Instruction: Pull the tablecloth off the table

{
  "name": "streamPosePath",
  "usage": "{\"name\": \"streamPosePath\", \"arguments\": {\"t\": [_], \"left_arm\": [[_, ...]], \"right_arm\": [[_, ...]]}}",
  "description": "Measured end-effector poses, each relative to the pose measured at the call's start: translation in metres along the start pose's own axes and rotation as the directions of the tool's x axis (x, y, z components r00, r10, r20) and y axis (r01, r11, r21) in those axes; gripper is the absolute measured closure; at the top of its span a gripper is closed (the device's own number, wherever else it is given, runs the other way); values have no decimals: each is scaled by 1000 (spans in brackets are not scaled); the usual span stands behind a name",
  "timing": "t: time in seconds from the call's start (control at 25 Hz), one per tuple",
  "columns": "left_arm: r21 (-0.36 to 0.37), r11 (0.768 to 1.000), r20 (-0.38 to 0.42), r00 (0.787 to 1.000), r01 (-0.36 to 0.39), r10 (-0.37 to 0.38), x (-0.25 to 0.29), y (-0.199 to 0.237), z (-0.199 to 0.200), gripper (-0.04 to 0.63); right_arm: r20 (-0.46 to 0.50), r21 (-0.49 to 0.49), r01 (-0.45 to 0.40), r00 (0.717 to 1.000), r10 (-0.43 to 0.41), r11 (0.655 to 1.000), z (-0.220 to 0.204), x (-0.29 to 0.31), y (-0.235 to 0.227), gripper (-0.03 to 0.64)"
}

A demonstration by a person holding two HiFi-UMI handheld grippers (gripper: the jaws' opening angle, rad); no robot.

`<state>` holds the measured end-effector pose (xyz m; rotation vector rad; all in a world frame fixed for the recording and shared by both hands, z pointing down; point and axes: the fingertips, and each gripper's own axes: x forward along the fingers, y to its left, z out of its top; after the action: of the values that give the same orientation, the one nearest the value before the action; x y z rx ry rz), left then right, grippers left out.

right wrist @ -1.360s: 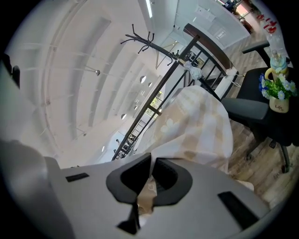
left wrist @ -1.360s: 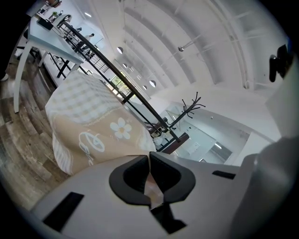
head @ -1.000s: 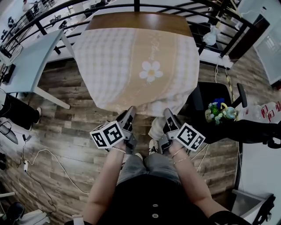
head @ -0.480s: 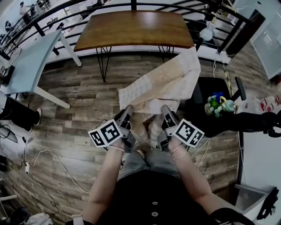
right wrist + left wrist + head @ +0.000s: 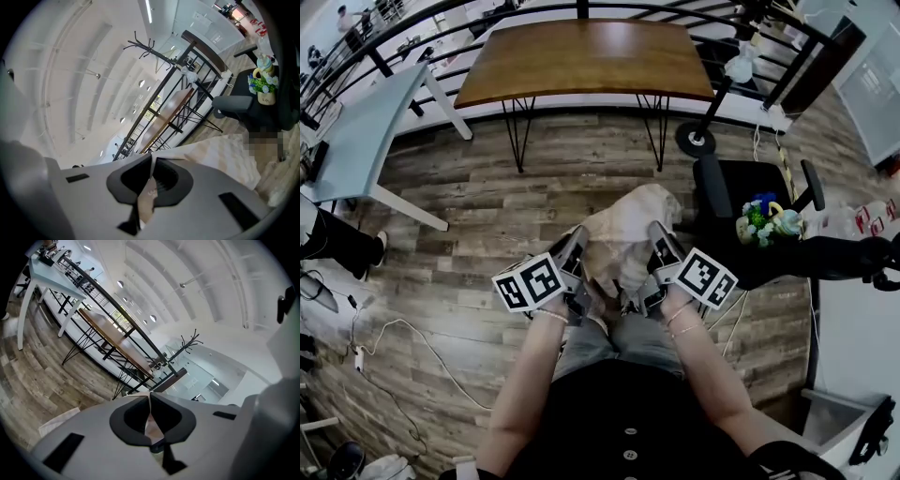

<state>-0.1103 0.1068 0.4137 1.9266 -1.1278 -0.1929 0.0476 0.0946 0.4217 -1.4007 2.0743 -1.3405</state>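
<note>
Off the wooden table (image 5: 591,56), now bare at the top of the frame, the tablecloth (image 5: 630,223) has slid since a second ago and hangs bunched at lower centre between the left gripper (image 5: 578,239) and right gripper (image 5: 657,234). Both gripper views show jaws clamped on a fold of it, which the head view hides. A pot of flowers (image 5: 761,228) sits on the black chair (image 5: 727,183) at right.
</note>
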Motion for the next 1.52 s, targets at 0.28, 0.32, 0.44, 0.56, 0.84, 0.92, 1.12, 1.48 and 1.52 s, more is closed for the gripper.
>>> {"name": "streamPosePath", "arguments": {"t": [0.28,0.32,0.44,0.56,0.84,0.92,1.12,1.48,1.52], "left_arm": [[8,1000,-25,1000,-4,4,8,4,-1,578],[8,1000,-26,1000,-2,2,9,4,-1,578],[5,1000,-35,999,3,-3,11,2,-1,578],[-1,1000,-37,999,3,-3,11,4,0,578],[-10,1000,-31,1000,-3,3,11,7,-1,578],[-13,1000,-28,1000,-6,6,10,8,-1,578],[-17,1000,-25,1000,-9,9,10,8,-1,578],[-26,1000,-20,1000,-14,13,9,9,-1,578],[-31,999,-18,1000,-13,12,9,9,-1,578]], "right_arm": [[-13,7,15,1000,-15,1000,-1,2,-8,589],[-15,9,18,1000,-18,1000,-1,2,-9,589],[-22,18,26,999,-26,999,-2,3,-12,589],[-28,17,31,999,-30,999,-5,4,-12,589],[-36,15,26,999,-26,1000,-6,7,-13,589],[-40,8,25,999,-25,1000,-7,7,-12,589],[-47,-9,21,999,-21,1000,-7,7,-11,589],[-59,-40,16,998,-18,999,-8,7,-10,589],[-59,-39,15,998,-18,999,-9,7,-11,590]]}}
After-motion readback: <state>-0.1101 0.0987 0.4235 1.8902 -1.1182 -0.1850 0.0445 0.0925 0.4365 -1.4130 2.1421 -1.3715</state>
